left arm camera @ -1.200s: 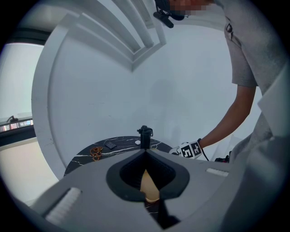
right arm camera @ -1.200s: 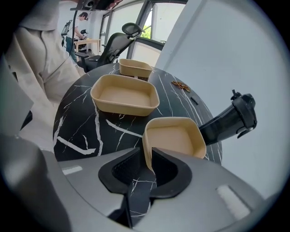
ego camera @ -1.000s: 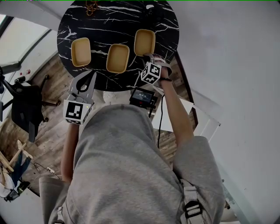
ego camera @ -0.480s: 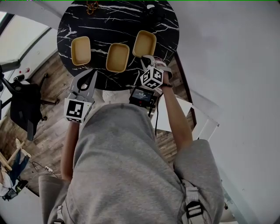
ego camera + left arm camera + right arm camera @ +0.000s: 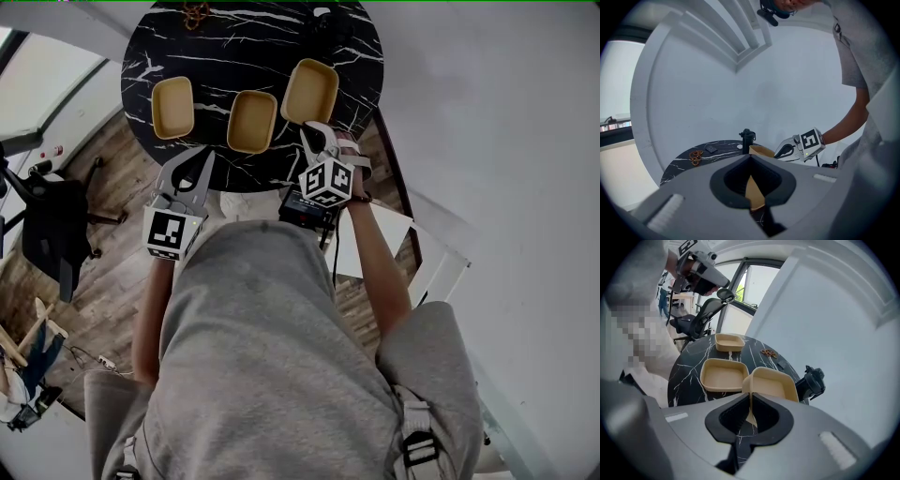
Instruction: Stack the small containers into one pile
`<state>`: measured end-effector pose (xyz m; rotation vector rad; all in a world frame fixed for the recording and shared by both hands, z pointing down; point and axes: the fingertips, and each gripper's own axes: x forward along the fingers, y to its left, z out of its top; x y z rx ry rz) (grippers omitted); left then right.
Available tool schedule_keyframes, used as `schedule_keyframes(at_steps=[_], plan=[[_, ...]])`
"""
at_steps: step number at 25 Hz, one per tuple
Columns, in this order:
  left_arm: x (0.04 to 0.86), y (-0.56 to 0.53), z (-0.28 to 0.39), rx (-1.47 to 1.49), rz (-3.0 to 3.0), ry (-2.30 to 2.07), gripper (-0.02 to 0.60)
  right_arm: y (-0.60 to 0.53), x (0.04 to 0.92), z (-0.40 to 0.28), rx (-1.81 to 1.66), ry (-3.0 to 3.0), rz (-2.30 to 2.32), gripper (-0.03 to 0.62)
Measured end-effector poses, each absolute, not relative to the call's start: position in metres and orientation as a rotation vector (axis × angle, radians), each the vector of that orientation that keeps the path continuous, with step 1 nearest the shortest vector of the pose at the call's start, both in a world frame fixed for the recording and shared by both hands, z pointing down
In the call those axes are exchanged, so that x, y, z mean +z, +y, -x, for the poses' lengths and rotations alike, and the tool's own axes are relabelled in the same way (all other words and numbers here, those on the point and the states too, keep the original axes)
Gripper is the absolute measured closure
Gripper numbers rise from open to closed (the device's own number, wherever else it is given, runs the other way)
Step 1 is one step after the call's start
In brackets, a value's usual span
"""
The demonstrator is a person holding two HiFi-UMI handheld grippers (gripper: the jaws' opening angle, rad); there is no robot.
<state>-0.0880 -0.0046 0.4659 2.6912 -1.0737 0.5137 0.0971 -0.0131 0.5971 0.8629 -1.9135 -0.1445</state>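
Moved: the right tan container (image 5: 310,91), a shallow rectangular tub with rounded corners, matte and plastic-looking, has come up off the round black white-veined marble-look table (image 5: 281,47) and now tilts; the right gripper (image 5: 315,131) has risen with it, and its jaws have just been closing with the tub's near wall between them; the left gripper (image 5: 192,164) has hardly shifted.
Step in hand: judged to be the first lift of the stack; one tub is picked and no pile exists yet.
Next move: probably a carry leftward over the middle tan container (image 5: 252,122), then levelling the tub so its corners match before lowering it in; a tilted drop could leave it wedged on a rim.
Left gripper: its jaw tips meet with nothing clamped (image 5: 750,159); the tan seen through its opening is a tub beyond; it hovers off the table's near edge, touching nothing.
Left tan container (image 5: 173,108): same make; flat on the table, apart from the middle one.
Middle tan container: flat on the table, empty, just beside the raised tub (image 5: 723,375).
Right tan container: airborne, far end higher than the near end (image 5: 771,383).
Right gripper: clenched on that tub's thin near wall, pads pressing both faces (image 5: 751,397).
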Motion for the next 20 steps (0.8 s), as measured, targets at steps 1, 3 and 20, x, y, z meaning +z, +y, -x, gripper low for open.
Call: schedule_keyframes(at_steps=[1, 3, 20], plan=[[0.466, -0.005, 0.087, 0.513, -2.694, -1.070, 0.583, -0.014, 0.591, -0.094, -0.138, -1.926, -0.881, 0.561], [0.464, -0.006, 0.084, 0.504, -2.709, -1.067, 0.583, -0.015, 0.580, -0.086, -0.133, -1.948, -0.907, 0.561], [0.474, -0.004, 0.085, 0.513, -2.687, -1.067, 0.583, 0.014, 0.592, -0.004, -0.124, -2.065, -0.688, 0.562]])
